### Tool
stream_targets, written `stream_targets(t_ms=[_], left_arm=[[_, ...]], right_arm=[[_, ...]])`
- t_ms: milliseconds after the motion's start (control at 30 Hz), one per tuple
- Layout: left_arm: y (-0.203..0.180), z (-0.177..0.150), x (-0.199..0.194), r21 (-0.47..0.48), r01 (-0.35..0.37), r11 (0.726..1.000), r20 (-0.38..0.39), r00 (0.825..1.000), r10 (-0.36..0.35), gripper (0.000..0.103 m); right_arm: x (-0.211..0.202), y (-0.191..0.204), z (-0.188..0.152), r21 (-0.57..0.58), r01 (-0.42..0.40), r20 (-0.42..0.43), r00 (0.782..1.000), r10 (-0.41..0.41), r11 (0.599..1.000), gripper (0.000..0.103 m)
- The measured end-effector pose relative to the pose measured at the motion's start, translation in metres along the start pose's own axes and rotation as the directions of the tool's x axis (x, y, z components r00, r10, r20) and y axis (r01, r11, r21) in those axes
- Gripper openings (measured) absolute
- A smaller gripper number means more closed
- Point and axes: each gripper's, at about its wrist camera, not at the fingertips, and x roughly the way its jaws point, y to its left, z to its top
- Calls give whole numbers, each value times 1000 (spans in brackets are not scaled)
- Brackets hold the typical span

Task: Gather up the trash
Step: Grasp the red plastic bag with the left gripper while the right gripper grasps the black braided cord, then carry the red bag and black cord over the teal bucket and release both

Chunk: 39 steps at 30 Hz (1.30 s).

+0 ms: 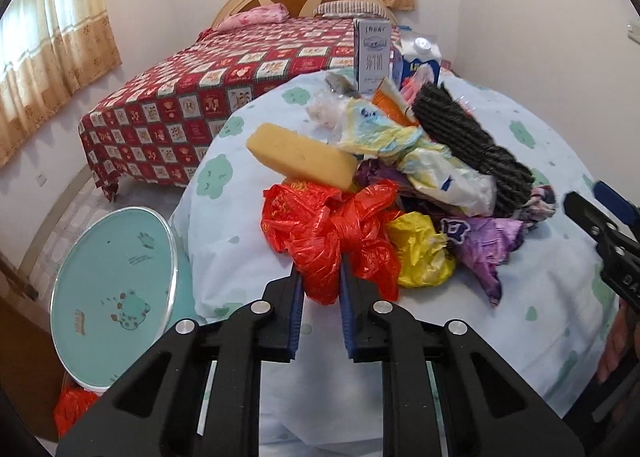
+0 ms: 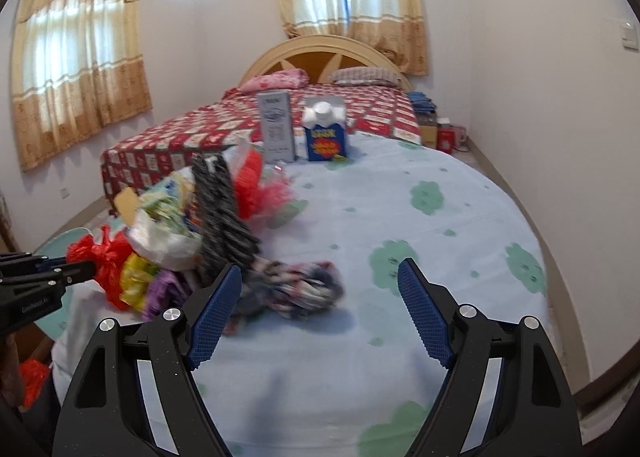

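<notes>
left tongs point(image 1: 321, 281) pinching red bag point(image 1: 320, 233) near table edge point(image 1: 188, 241), right tongs point(image 2: 320, 313) spread

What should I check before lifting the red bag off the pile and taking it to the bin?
1. Left hand-held gripper shut on the red plastic bag: ok.
2. Bag free of the pile: not ok; the yellow sponge rests on it and the yellow bag touches it.
3. Right hand-held gripper clear of the lift: ok, open and empty, off to the side.
4. Green bin lid beside the table: cannot tell whether the bin is open.
5. Cartons upright, away from the red bag: ok.
</notes>
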Motion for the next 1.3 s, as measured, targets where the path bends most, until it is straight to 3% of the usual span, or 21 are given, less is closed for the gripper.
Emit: stream_targets(t_ms=[133, 333, 533, 567, 633, 733, 1067, 1300], left_arm=[[5, 2, -23, 8, 11, 1000, 49, 999, -11, 14], [25, 3, -49, 7, -42, 999, 104, 994, 41, 14], [53, -5, -47, -11, -101, 995, 73, 992, 101, 14], [57, -7, -47, -12, -106, 994, 68, 992, 107, 14], [65, -13, -47, -18, -117, 993, 60, 991, 117, 14], [79, -19, -49, -34, -133, 991, 52, 990, 134, 14], [124, -22, -67, -114, -197, 974, 76, 976, 206, 14], [154, -24, -67, -165, -263, 951, 66, 959, 277, 15]], right_arm=[[5, 14, 12, -4, -44, 4, 999, 44, 999, 69], [25, 32, 16, -16, -77, -29, 997, 76, 997, 67], [44, 35, 14, 10, -135, -116, 984, 135, 991, 56], [44, 35, 14, 12, -142, -124, 982, 142, 990, 53], [45, 36, 13, 16, -175, -141, 974, 176, 984, 28], [42, 37, 12, 16, -202, -141, 969, 202, 979, 21], [1, 51, 41, -44, -175, -6, 985, 175, 984, 19], [3, 84, 57, -102, -235, -10, 972, 235, 967, 20]])
